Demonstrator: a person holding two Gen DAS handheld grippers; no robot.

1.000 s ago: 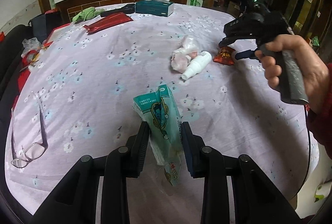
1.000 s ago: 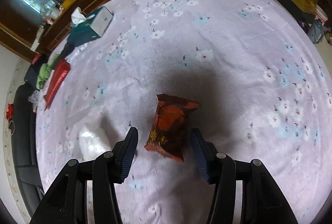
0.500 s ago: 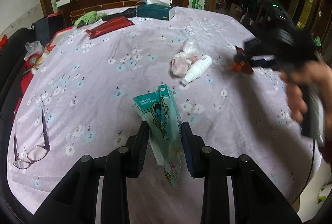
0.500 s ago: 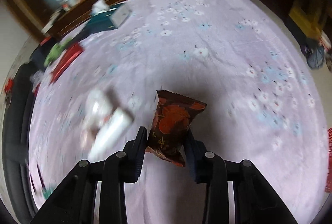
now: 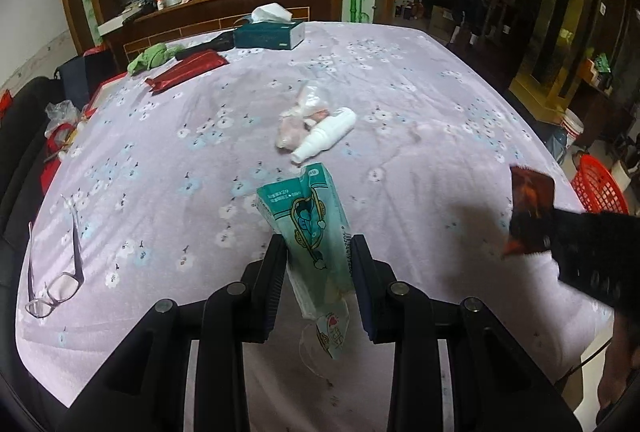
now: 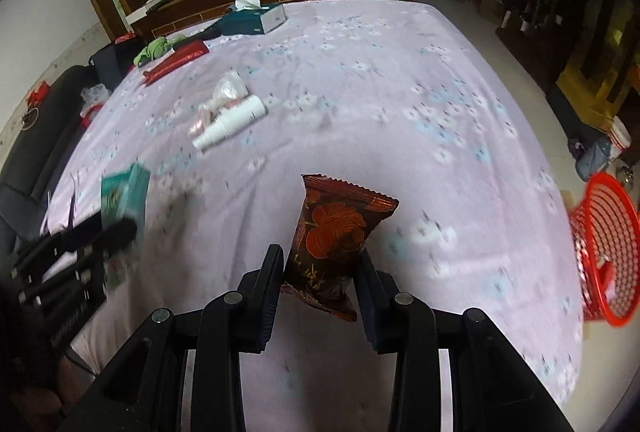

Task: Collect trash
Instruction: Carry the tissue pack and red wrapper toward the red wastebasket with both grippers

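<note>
Left gripper (image 5: 320, 268) jaws clamp a teal plastic tissue packet (image 5: 308, 224); right gripper (image 6: 320, 272) jaws clamp a dark red foil snack packet (image 6: 336, 240) above the lilac floral tablecloth's (image 6: 400, 91) near edge.

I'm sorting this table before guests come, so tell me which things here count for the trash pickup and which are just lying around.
For the job:
- green tissue packet, in the left gripper
- brown snack wrapper, in the right gripper
- white bottle
- crumpled plastic bag
- red basket

Probably just lying about:
- eyeglasses
- tissue box
- green cloth
</note>
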